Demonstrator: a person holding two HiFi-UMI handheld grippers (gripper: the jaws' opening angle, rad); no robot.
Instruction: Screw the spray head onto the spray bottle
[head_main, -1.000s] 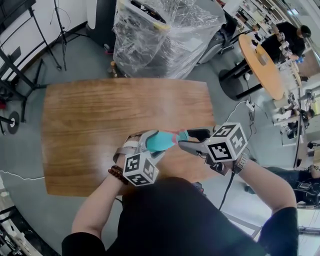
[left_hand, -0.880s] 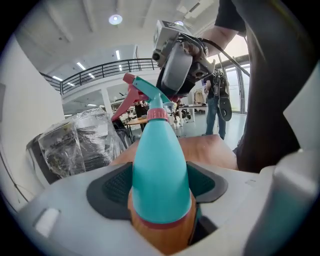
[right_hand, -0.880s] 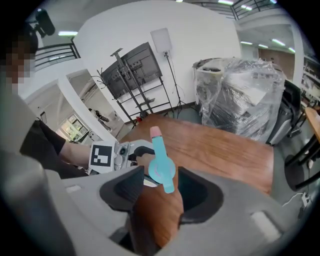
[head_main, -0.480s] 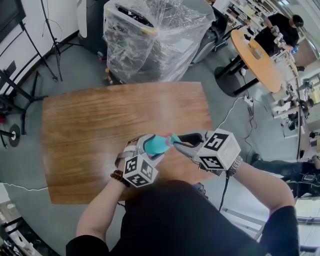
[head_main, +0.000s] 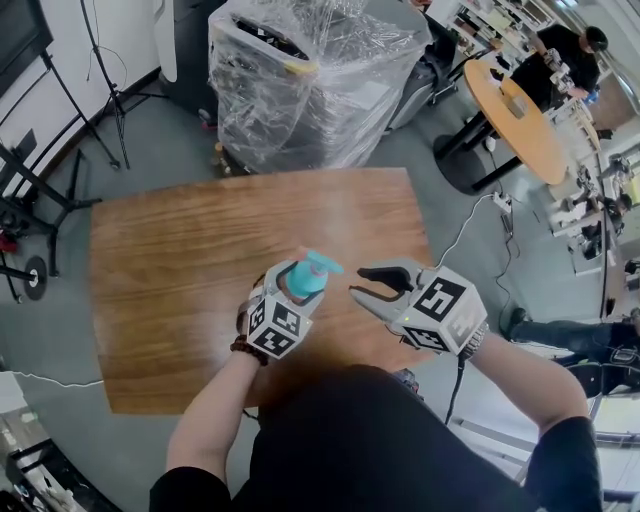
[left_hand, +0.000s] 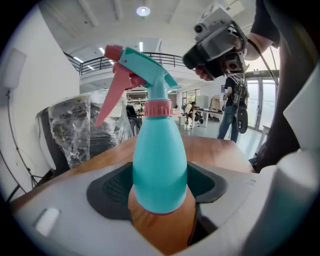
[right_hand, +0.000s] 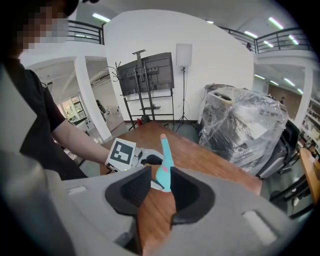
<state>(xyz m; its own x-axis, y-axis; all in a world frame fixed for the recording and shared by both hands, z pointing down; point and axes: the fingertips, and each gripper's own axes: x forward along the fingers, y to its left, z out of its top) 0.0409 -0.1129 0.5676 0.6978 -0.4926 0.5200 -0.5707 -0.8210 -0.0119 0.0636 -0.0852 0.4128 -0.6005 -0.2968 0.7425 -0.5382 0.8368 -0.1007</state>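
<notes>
Jaws of my left gripper (head_main: 284, 292) are closed on the lower body of the bottle (left_hand: 160, 165), which I'm holding above the near right part of the tabletop (head_main: 170, 260). The grip looks square, with the teal body seated between both pads and its neck pointing away along the jaws. The head (left_hand: 142, 62) sits on the neck, its pink collar (left_hand: 158, 108) flush against the shoulder as far as I can see. No view shows whether the thread is fully run down.

To the right, my right gripper (head_main: 358, 283) is just beside the head but apart from it. Its jaws are wide open and hold nothing, and through them I see only the tabletop and the bottle beyond.

This fits two readings: a pause between turns with the collar not yet snug, or the collar already tight and the right side let go.

If more turning is needed, I judge the care points to be these:
- Bite the collar, not the trigger (left_hand: 112, 95), which would swing or lever.
- Keep the right jaws in line with the neck so the thread doesn't cross.
- Hold the left grip firm so the smooth body can't spin.
</notes>
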